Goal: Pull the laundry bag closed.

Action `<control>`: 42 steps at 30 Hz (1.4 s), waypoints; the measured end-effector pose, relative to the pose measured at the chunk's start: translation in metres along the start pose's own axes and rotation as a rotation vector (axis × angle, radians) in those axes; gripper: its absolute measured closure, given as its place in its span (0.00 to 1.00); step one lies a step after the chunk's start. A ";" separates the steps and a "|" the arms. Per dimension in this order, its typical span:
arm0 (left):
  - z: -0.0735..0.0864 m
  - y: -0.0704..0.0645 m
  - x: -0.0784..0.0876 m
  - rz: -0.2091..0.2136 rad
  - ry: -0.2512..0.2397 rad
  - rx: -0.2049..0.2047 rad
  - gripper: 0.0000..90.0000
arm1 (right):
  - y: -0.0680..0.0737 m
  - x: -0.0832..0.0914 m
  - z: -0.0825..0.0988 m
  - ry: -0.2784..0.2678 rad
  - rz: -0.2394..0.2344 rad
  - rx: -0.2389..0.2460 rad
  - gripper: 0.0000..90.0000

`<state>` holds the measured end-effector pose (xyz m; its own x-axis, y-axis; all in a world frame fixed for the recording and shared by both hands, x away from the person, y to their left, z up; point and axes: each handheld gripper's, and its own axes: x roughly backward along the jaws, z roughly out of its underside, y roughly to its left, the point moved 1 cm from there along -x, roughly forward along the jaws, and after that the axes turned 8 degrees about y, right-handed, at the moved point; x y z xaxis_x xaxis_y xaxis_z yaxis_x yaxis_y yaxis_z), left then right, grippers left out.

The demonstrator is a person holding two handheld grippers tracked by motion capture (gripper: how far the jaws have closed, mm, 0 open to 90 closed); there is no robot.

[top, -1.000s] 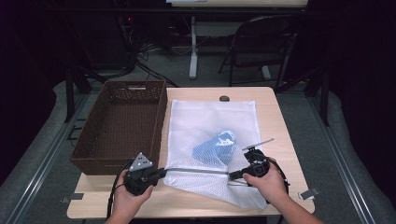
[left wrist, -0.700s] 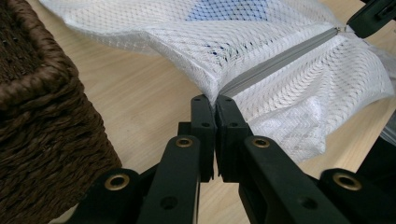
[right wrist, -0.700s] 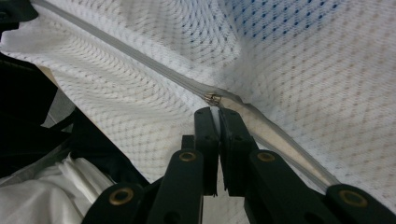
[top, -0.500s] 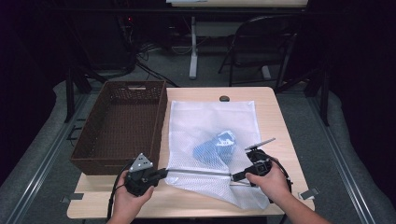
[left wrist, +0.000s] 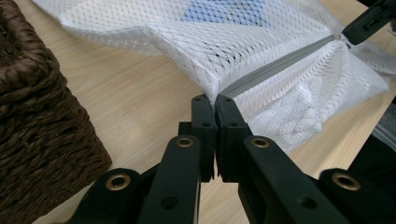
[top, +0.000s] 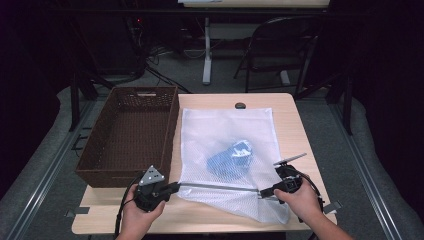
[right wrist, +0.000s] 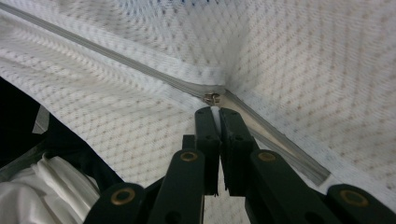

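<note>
White mesh bag [top: 227, 150] flat on table [top: 290, 120], right of wicker basket [top: 127, 137], blue cloth [top: 231, 159] inside. Left gripper [top: 172, 187] clamped on bag's near-left corner at zip [top: 220, 186] end. Right gripper [top: 264, 191] pinched tight on zip pull [right wrist: 211, 98], near-right. Zip stretched taut between both

High view overhead, facing forward-down; gripper views close-up, sharing mesh bag [top: 225, 150] zipper [left wrist: 275, 67].
</note>
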<state>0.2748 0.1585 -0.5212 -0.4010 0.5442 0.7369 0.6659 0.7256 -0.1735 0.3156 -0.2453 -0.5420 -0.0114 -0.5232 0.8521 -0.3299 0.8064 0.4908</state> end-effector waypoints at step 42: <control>0.019 -0.020 -0.054 0.033 0.131 -0.084 0.53 | 0.004 -0.009 0.015 -0.051 -0.032 0.087 0.97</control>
<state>0.2716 0.1227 -0.5702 -0.2968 0.5036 0.8114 0.7296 0.6677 -0.1475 0.3001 -0.2420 -0.5504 -0.0466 -0.5637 0.8247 -0.4120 0.7630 0.4982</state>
